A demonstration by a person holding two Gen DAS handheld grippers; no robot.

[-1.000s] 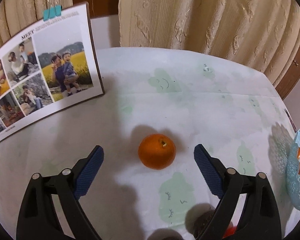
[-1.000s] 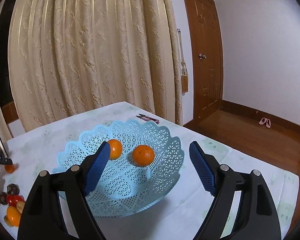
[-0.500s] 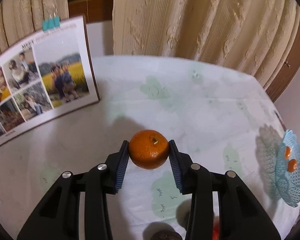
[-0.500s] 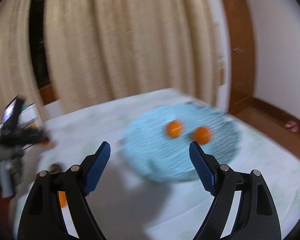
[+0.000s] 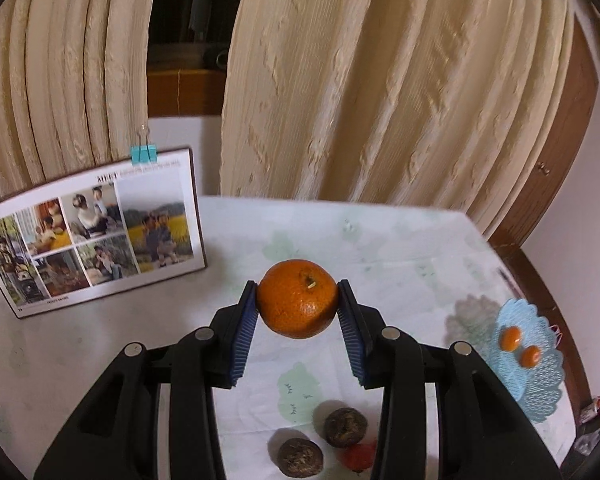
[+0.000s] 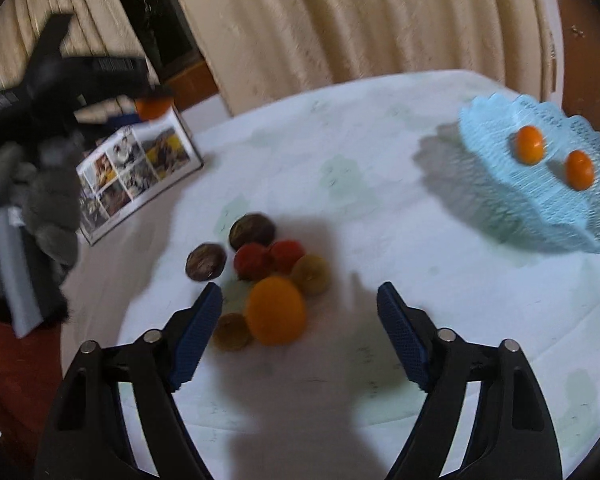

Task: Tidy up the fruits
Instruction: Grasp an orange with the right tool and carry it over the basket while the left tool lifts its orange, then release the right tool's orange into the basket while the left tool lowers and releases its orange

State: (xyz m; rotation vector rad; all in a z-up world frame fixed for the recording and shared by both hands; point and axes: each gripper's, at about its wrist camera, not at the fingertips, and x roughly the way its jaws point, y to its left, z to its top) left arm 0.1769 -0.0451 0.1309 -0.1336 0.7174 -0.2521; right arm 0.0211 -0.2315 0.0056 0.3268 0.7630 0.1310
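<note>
A mandarin orange [image 5: 297,304] is clamped between the blue pads [image 5: 245,334] of the left gripper [image 5: 298,336], held at its widest girth with the stem facing up, clear of the tablecloth [image 5: 400,248]. The blue lattice basket [image 5: 536,384], with two small oranges [image 5: 511,338] already in it, lies well off to the right of this claw and lower. The grip should be kept as it is, without further squeezing, since the peel is soft. The fruit is best carried across level and high enough to pass the scalloped rim, then lowered to an open part of the basket floor beside the two fruits before release, so that it is not dropped or rolled against them.

The right gripper [image 6: 300,332] holds nothing; its jaws stand wide and are closing. The large orange fruit [image 6: 275,310] lies ahead of them, nearer the left pad and not yet between the pads. Behind it sit two red fruits [image 6: 253,261], a yellowish one [image 6: 311,274] and two dark brown round ones [image 6: 206,262], tightly clustered. The jaws should be centred over the orange fruit first, so that the neighbours are not nudged. The view is blurred, so finer contact cannot be told.
</note>
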